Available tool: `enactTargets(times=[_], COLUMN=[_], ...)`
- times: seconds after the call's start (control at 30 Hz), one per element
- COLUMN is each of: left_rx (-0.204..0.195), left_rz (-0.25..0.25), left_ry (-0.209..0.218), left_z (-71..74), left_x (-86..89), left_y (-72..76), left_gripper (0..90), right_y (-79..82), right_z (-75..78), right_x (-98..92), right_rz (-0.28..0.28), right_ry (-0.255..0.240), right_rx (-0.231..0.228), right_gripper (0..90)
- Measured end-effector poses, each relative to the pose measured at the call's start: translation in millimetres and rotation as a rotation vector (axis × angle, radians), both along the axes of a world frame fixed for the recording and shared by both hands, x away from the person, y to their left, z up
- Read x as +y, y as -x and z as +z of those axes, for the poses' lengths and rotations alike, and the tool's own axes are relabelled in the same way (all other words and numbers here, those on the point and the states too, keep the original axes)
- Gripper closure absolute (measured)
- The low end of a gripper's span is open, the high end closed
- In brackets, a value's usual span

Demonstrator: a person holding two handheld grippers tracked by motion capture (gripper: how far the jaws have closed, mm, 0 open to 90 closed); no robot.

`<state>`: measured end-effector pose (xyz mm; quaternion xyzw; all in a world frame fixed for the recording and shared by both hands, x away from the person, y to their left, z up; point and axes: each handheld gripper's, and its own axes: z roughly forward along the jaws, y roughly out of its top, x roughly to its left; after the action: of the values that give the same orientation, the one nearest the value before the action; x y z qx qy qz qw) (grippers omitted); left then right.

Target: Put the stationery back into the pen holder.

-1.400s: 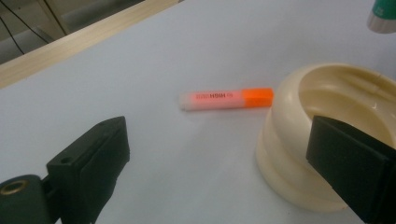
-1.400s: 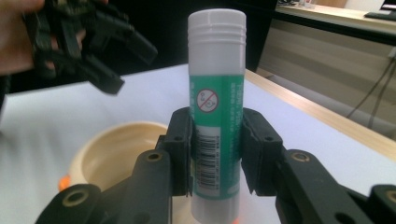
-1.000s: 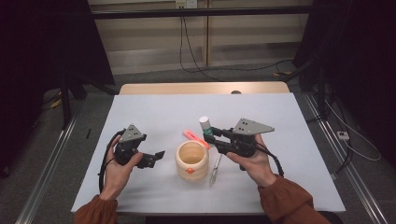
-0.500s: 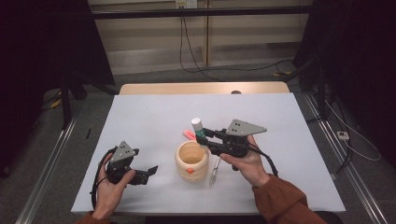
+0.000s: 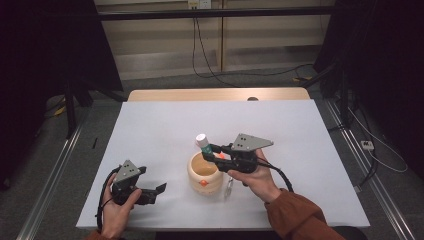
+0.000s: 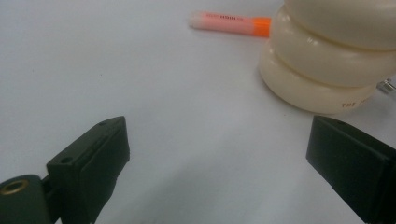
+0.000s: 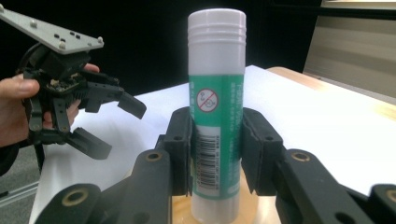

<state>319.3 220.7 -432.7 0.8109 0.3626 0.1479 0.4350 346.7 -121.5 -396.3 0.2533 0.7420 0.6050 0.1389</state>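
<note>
A white glue stick (image 7: 217, 93) with a green label stands upright between my right gripper's (image 7: 217, 154) pads, which are shut on its lower half. From above, the glue stick (image 5: 202, 141) hangs over the far rim of a cream ribbed cup (image 5: 204, 174), held by my right gripper (image 5: 209, 150). My left gripper (image 5: 156, 194) rests low near the table's front left, open with nothing in it. Its own view shows the open gripper (image 6: 224, 163) above bare table, the cup (image 6: 327, 60) ahead on the right, and an orange highlighter (image 6: 229, 21) lying beyond.
A thin silvery pen (image 5: 227, 187) lies just right of the cup. The white table (image 5: 300, 130) has a wooden strip along its far edge. The left hand and its gripper (image 7: 79, 112) show at the left of the right gripper view.
My left hand has drawn back and sunk toward the near left edge of the table. My right gripper has carried the glue stick leftward, over the cup's rim.
</note>
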Motion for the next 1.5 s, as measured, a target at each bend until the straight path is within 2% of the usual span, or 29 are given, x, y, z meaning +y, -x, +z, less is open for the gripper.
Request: enactTargets(times=[0.03,0.07,0.13,0.3,0.33,0.57,0.7,0.73,0.8,0.87,0.97,1.07,1.2,1.37,1.5], left_rx=[0.006,0.015,0.01,0.012,0.023,0.024,0.021,0.022,0.027,0.03,0.027,0.03,0.031,0.029,0.026], left_rz=[-0.004,-0.013,-0.03,-0.025,-0.023,-0.032,-0.031,-0.03,-0.031,-0.036,-0.039,-0.038,-0.037,-0.035,-0.035], left_ry=[-0.014,0.0,-0.009,0.003,0.011,-0.009,-0.006,-0.004,0.002,-0.005,-0.008,-0.007,-0.007,-0.003,-0.004], left_z=[0.3,-0.1,0.4,-1.1,-1.9,-2.2,-2.5,-2.6,-3.4,-4.0,-3.7,-3.8,-4.5,-4.9,-4.8], left_x=[-0.3,-1.4,-2.7,-1.1,-1.0,-3.1,-2.2,-2.2,-2.9,-3.5,-4.3,-4.2,-4.2,-4.2,-4.2], left_y=[0.4,0.9,1.6,0.8,0.8,1.6,1.3,1.2,1.0,0.3,0.3,0.5,0.0,0.0,0.3], left_gripper=[5.9,5.9,5.9,5.9,5.9,5.9,5.9,5.9,5.9,5.9,5.9,5.9,5.9,5.9,5.9], right_y=[0.4,0.5,1.2,4.1,4.3,6.2,6.2,6.4,6.5,7.2,7.8,7.6,5.2,0.7,-1.5], right_z=[-1.8,-3.5,-5.3,-10.5,-11.7,-17.5,-19.4,-19.1,-16.4,-13.0,-7.5,-3.0,0.7,2.5,3.1], right_x=[0.8,1.4,2.2,3.2,3.0,4.1,4.1,3.7,2.6,0.4,-2.7,-6.2,-11.3,-20.0,-27.8], right_rz=[-0.001,0.0,0.001,0.009,0.008,0.02,0.016,0.013,0.005,0.006,-0.007,-0.019,-0.039,-0.079,-0.105], right_ry=[0.005,0.012,0.019,0.03,0.034,0.06,0.066,0.061,0.055,0.046,0.03,0.02,0.013,0.029,0.061], right_rx=[0.004,0.004,0.002,0.008,0.007,0.013,0.022,0.023,0.021,0.013,0.007,-0.003,0.005,0.025,0.038], right_gripper=[66.9,66.8,66.8,66.8,66.8,66.7,66.0,64.0,52.2,52.4,42.4,39.4,32.2,20.3,15.6])
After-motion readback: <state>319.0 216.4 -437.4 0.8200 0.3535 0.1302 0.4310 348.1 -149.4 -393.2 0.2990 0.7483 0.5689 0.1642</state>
